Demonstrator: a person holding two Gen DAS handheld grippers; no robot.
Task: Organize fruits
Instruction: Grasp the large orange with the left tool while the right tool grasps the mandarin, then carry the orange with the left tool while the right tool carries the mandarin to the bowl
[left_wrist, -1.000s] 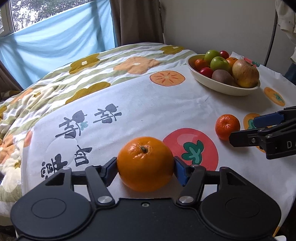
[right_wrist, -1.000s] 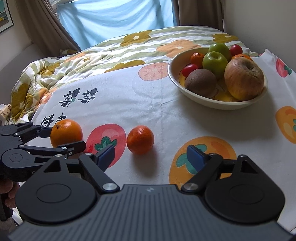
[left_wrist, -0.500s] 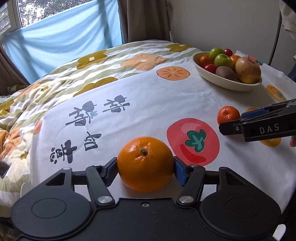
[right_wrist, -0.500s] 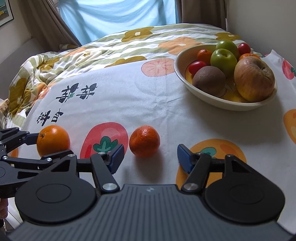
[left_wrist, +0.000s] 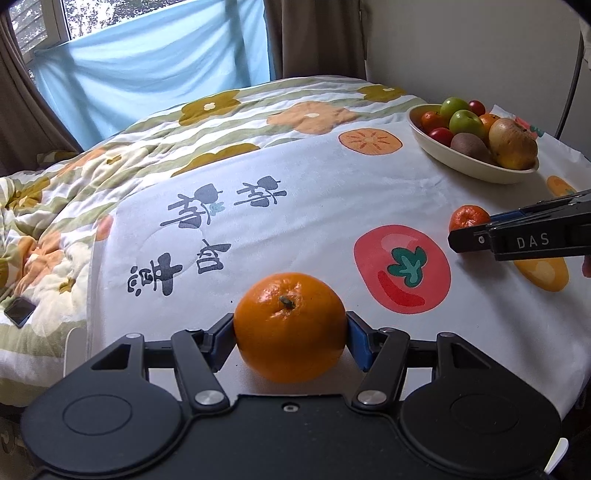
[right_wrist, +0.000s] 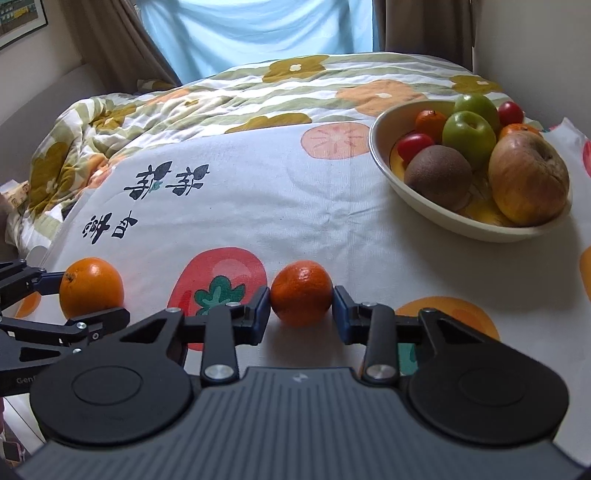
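Fruits first, left wrist view: big orange (left_wrist: 290, 326) sits squarely between the blue pads of the left tool (left_wrist: 290, 338), both pads pressed to its sides, so that tool grips it. Orange appears to rest on the printed cloth (left_wrist: 332, 192) over the bed; whether it is lifted clear I cannot tell. Small mandarin (left_wrist: 468, 218) lies further off to the right on the same cloth, with the right tool (left_wrist: 480, 236) reaching in from the right edge, its tip right at the mandarin. Cream bowl (left_wrist: 476, 168) stands far right at the back, well apart from the orange; it holds green apples, red cherry tomatoes, a kiwi, a large blotchy apple and small orange fruits. Dark phone (left_wrist: 19, 312) lies on the quilt at far left.

Right wrist view: mandarin (right_wrist: 301, 292) is between the right tool (right_wrist: 301, 306) pads. Jaws have just been closing; the left pad touches its side, the right pad looks in contact too, so the tool is clamped on it. Orange (right_wrist: 91, 287) shows at left, held in the left tool (right_wrist: 79, 295). Bowl (right_wrist: 476, 227) is up right, well apart from the mandarin, with kiwi (right_wrist: 438, 175) and large apple (right_wrist: 529, 179) at the front, green apples behind.
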